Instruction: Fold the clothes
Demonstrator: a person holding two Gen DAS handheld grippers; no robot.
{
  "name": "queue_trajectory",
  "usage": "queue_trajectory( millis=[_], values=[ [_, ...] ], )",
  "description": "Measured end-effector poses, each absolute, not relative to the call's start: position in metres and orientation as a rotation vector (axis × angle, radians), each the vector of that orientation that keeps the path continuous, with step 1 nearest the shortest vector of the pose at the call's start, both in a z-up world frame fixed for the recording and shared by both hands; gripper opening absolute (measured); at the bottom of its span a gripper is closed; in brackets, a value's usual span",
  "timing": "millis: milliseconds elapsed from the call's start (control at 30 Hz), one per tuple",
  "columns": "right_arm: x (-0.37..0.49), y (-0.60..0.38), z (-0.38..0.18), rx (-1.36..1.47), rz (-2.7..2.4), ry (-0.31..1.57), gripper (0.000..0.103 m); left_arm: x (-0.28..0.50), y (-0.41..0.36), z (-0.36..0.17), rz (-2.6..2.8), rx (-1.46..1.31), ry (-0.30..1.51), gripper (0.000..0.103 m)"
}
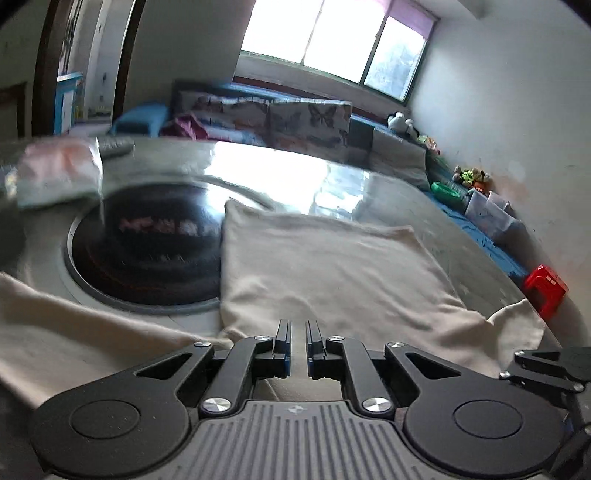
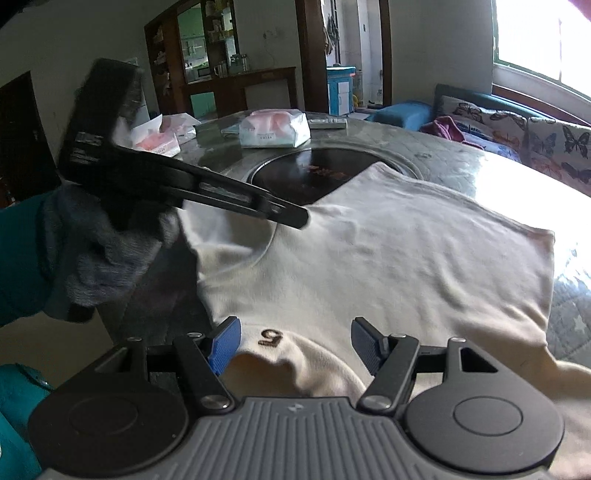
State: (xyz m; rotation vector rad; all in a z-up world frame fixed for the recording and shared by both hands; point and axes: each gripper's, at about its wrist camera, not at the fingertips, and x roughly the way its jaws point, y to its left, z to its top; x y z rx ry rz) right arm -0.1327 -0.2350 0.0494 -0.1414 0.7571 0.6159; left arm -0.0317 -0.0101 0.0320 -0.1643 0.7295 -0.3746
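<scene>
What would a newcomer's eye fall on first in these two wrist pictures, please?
Most striking is the cream shirt spread across the round table, part of it lying over the dark round plate set in the table's middle. Next come the tools: the right tool open over the shirt's near edge by a small brown mark, the left tool nearly shut, low over the cloth. Behind, a bright window glares above a butterfly-print sofa.

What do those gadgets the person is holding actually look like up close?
Each is black metal tongs on a ribbed grey base with two round black discs and silver screws. The right tongs carry ridged blue pads; the left tongs show thin blue edging. In the right view, the left hand wears a fuzzy grey glove below a teal sleeve.
</scene>
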Motion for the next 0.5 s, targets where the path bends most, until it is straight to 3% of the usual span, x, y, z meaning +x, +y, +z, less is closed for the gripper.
queue_trajectory(
  millis=[500],
  values=[
    [-0.132, -0.250, 0.051, -0.104, 0.595, 0.757, 0.068, -0.017, -0.010, 0.029, -0.360, -0.221, 0.732, 0.011]
  ],
)
